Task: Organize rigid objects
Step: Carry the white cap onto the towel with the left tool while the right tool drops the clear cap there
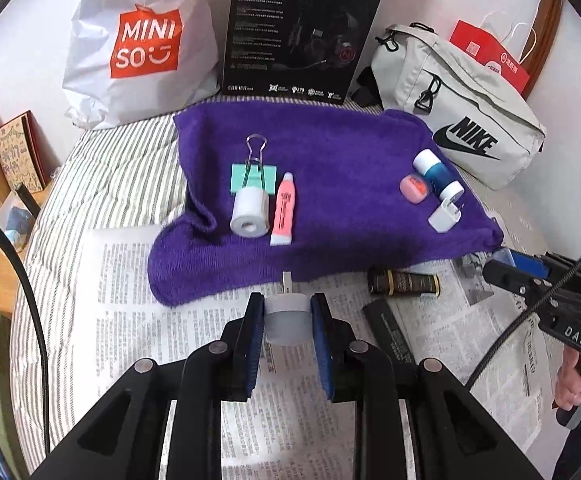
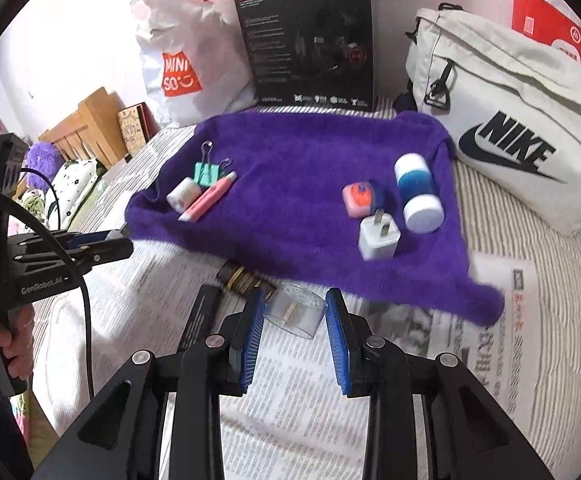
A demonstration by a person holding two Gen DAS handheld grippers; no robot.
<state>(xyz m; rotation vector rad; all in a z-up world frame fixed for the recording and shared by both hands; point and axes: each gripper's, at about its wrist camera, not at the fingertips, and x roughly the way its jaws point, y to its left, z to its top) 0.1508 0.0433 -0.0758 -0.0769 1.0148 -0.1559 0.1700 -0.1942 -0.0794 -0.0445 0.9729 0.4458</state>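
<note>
A purple towel [image 1: 330,208] [image 2: 290,208] lies on the bed. On it sit a teal binder clip [image 1: 252,176], a white tape roll [image 1: 249,214], a pink tube [image 1: 283,212], a pink eraser [image 1: 413,188], a blue-and-white cylinder [image 1: 437,174] and a white plug [image 1: 444,218]. My left gripper [image 1: 286,320] is shut on a frosted white cap [image 1: 286,318], held above the newspaper. My right gripper [image 2: 294,320] is shut on a clear round container [image 2: 296,314], also above the newspaper. Each gripper shows in the other's view: the right [image 1: 504,266] and the left [image 2: 114,242].
A dark tube [image 1: 404,282] and a black bar [image 1: 390,330] lie on the newspaper [image 1: 194,300] in front of the towel. Behind the towel stand a white Miniso bag [image 1: 142,44], a black headset box [image 1: 302,36] and a grey Nike pouch [image 1: 462,128]. A wooden bedside stand [image 2: 90,128] is at the left.
</note>
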